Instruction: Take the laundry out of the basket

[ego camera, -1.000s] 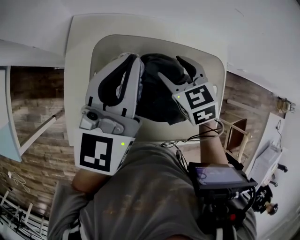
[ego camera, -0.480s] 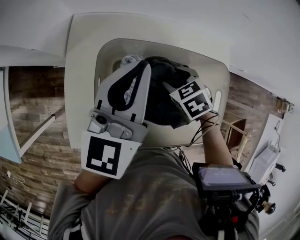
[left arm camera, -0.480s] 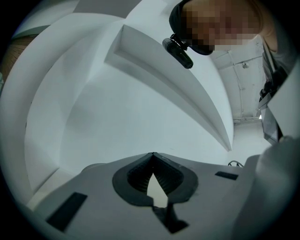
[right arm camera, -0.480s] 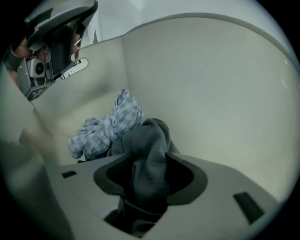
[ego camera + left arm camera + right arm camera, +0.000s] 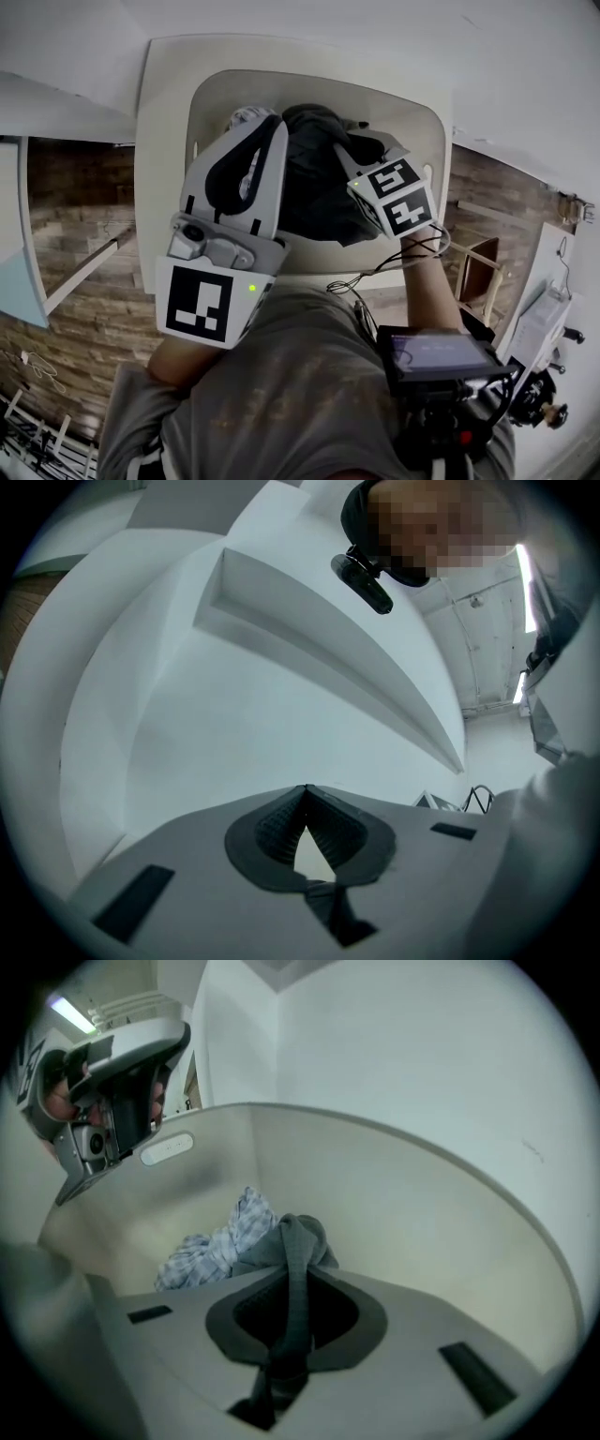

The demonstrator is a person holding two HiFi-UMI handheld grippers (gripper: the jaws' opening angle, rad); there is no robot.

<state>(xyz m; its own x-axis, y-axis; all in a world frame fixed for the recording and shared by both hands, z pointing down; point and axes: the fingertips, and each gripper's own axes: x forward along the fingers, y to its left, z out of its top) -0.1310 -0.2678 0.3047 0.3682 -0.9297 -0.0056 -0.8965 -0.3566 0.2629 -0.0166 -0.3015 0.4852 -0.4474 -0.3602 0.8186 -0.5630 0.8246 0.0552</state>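
A white laundry basket [image 5: 164,141] stands below me with a dark grey garment [image 5: 314,187] heaped in it. A blue-and-white checked cloth [image 5: 246,117] lies at its far left. My right gripper [image 5: 363,150] reaches down into the basket from the right. Its jaws have just been closing, and in the right gripper view a fold of the dark garment [image 5: 302,1232] is pinched in the right gripper [image 5: 292,1279]. The checked cloth [image 5: 220,1241] lies just beyond. My left gripper [image 5: 265,122] hovers over the basket's left side, shut and empty [image 5: 306,789].
The basket's pale wall [image 5: 403,1204] curves around the clothes. A white wall with a ledge [image 5: 328,658] faces the left gripper. Wood-look flooring [image 5: 80,234] shows to the left, and a screen device [image 5: 436,352] hangs at the person's chest.
The right gripper's open jaws dipped into the basket and closed on the dark garment. The left gripper stayed about where it was.
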